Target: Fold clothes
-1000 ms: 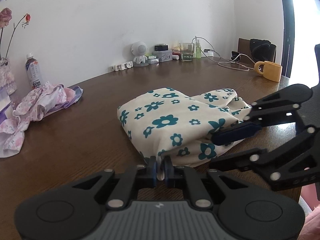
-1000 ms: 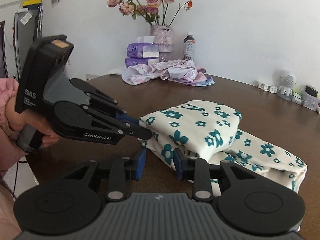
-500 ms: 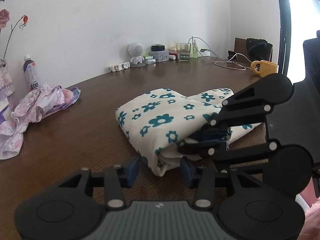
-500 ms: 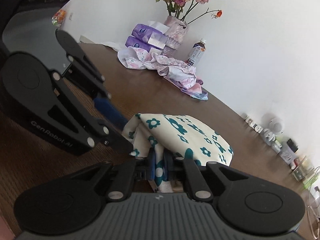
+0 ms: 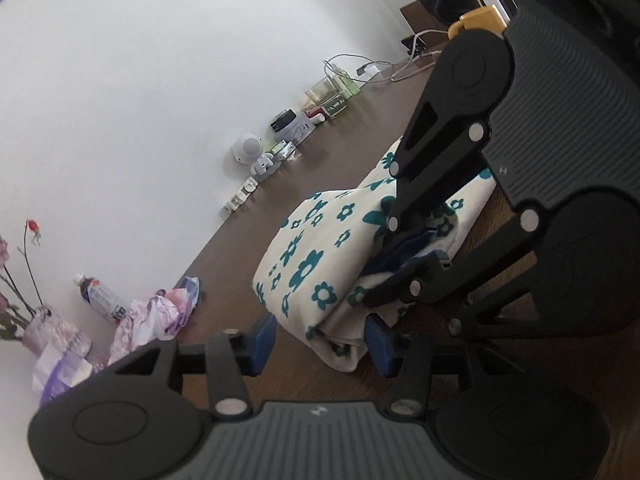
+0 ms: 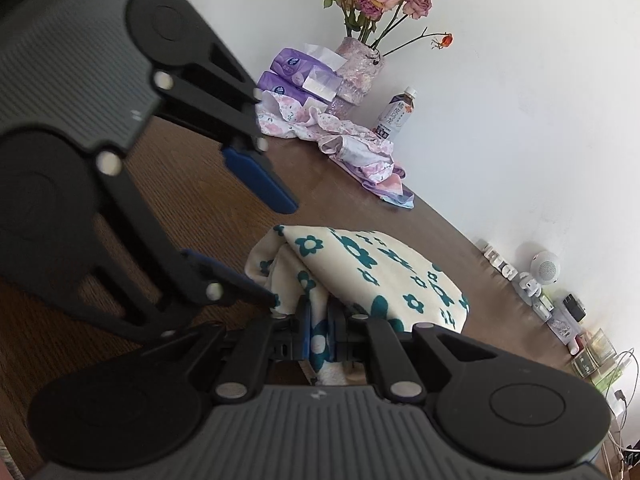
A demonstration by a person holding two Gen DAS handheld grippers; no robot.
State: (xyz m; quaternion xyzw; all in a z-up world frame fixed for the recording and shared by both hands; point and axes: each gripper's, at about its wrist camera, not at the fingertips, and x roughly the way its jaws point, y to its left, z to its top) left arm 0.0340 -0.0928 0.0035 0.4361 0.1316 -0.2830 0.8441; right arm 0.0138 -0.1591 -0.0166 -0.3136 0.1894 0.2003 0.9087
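Note:
A folded cream cloth with teal flowers [image 5: 320, 248] [image 6: 380, 268] lies on the brown wooden table [image 5: 232, 252]. In the left wrist view, my left gripper [image 5: 320, 342] straddles the cloth's near folded corner; its jaws are opening and the blue pads [image 5: 262, 340] stand clear of the fabric. My right gripper [image 6: 320, 332] is shut on the cloth's near edge, with flowered fabric pinched between its blue pads. Each gripper shows in the other's view: the right one [image 5: 404, 248] on the cloth, the left one [image 6: 280, 252] spread beside the corner.
A crumpled pink floral garment [image 5: 152, 316] [image 6: 352, 148] lies by a drink bottle [image 6: 396, 114], a vase of roses [image 6: 360, 68] and tissue packs [image 6: 296, 76]. Along the wall stand a small white figure [image 5: 252, 152], a glass [image 5: 326, 98], cables and a yellow mug [image 5: 476, 22].
My left gripper let go of the cloth's edge and opened. My right gripper closed on the cloth's near edge. Both views rolled to a tilt.

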